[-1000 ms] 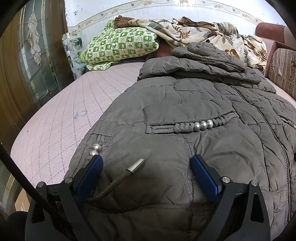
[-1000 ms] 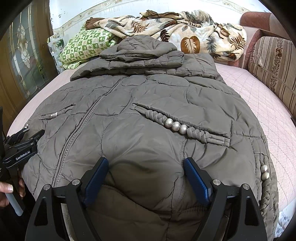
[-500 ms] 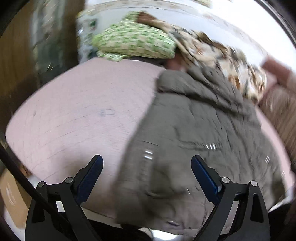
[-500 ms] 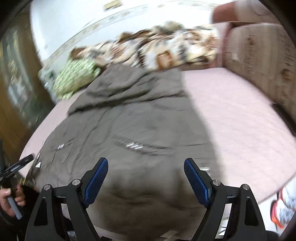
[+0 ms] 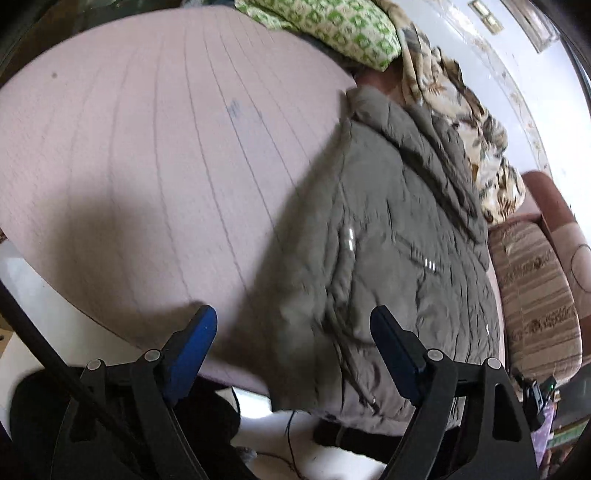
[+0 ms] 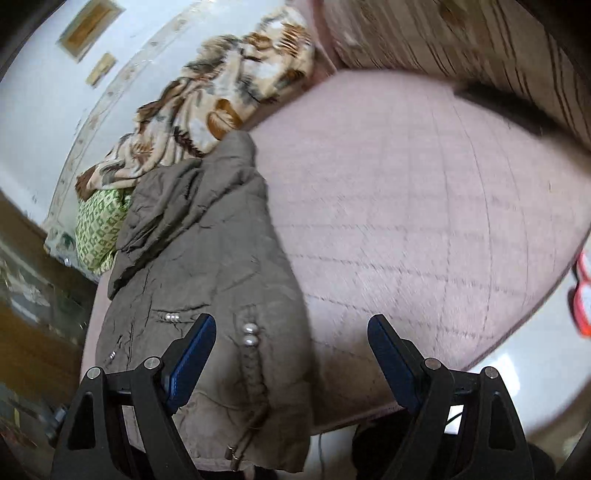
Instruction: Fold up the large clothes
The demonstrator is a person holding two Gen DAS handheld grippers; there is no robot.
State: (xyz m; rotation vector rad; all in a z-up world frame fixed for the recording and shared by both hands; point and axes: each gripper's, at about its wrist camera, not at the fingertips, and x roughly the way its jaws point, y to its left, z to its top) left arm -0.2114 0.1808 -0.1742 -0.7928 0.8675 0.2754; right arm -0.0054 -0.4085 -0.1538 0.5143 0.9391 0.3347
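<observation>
A grey-brown quilted hooded coat lies flat on a pink bed, its hem hanging over the near edge and its hood toward the pillows. In the right wrist view the coat fills the left half. My left gripper is open and empty, raised above the bed's near edge beside the coat's left side. My right gripper is open and empty, raised above the coat's right side and the bare pink bed.
A green patterned pillow and a leaf-print blanket lie at the head of the bed. A striped sofa cushion borders the bed's right side. White floor shows past the near edge, with red shoes on it.
Both grippers lifted off the coat's hem and pulled back and up, the left swinging left and the right swinging right. Both stayed open. The coat lies as before.
</observation>
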